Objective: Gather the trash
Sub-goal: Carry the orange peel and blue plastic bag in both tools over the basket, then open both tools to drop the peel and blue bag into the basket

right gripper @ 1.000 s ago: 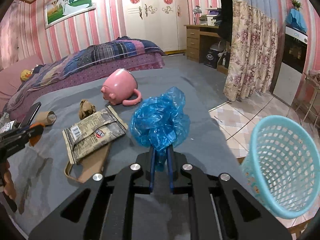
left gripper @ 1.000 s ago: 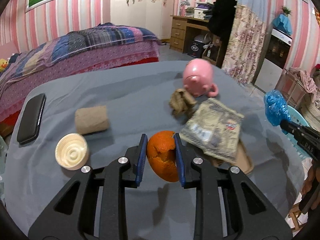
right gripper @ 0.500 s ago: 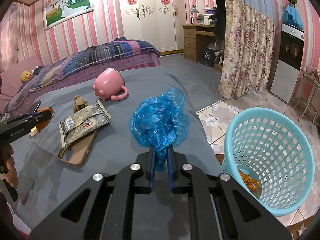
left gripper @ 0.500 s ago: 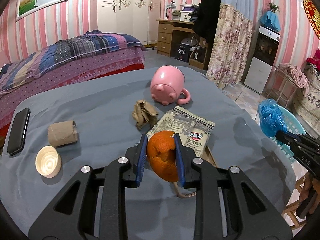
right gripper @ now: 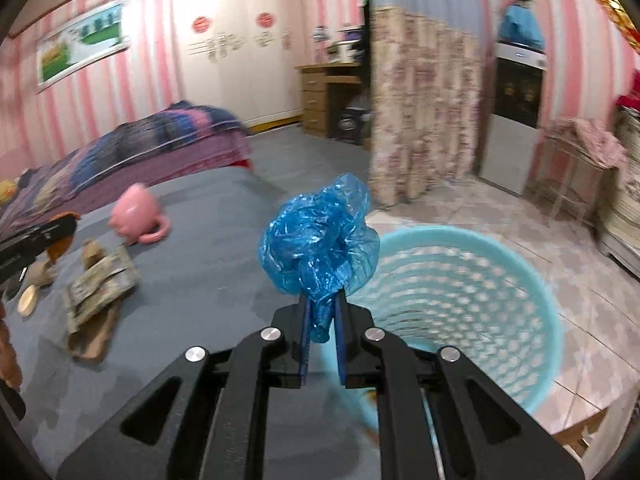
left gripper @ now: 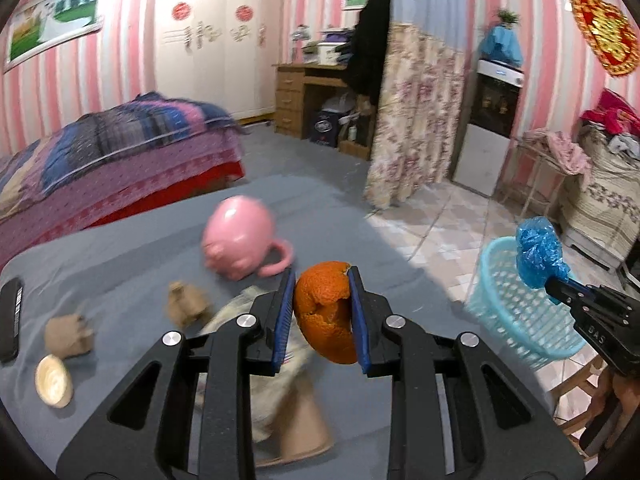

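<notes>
Meanwhile, the left claw (left gripper: 322,312) was pinching a piece of orange peel (left gripper: 326,312) between its blue pads, held above the grey table (left gripper: 120,256). The right claw (right gripper: 322,320) was clamped on the lower end of a crumpled blue plastic bag (right gripper: 320,240), which stood up above the fingers at the near rim of a light-blue mesh basket (right gripper: 472,292) standing on the tiled floor beside the table; from the left wrist view that bag (left gripper: 538,256) sat over the basket (left gripper: 516,320). On the table lay a pink mug (left gripper: 240,248) on its side, a crumpled brown paper wad (left gripper: 186,304), a cardboard roll (left gripper: 68,336), a cream round lid (left gripper: 54,380), a printed wrapper (right gripper: 100,284) on top of a brown phone case (right gripper: 94,338), and a black phone (left gripper: 10,320) at the left edge.
</notes>
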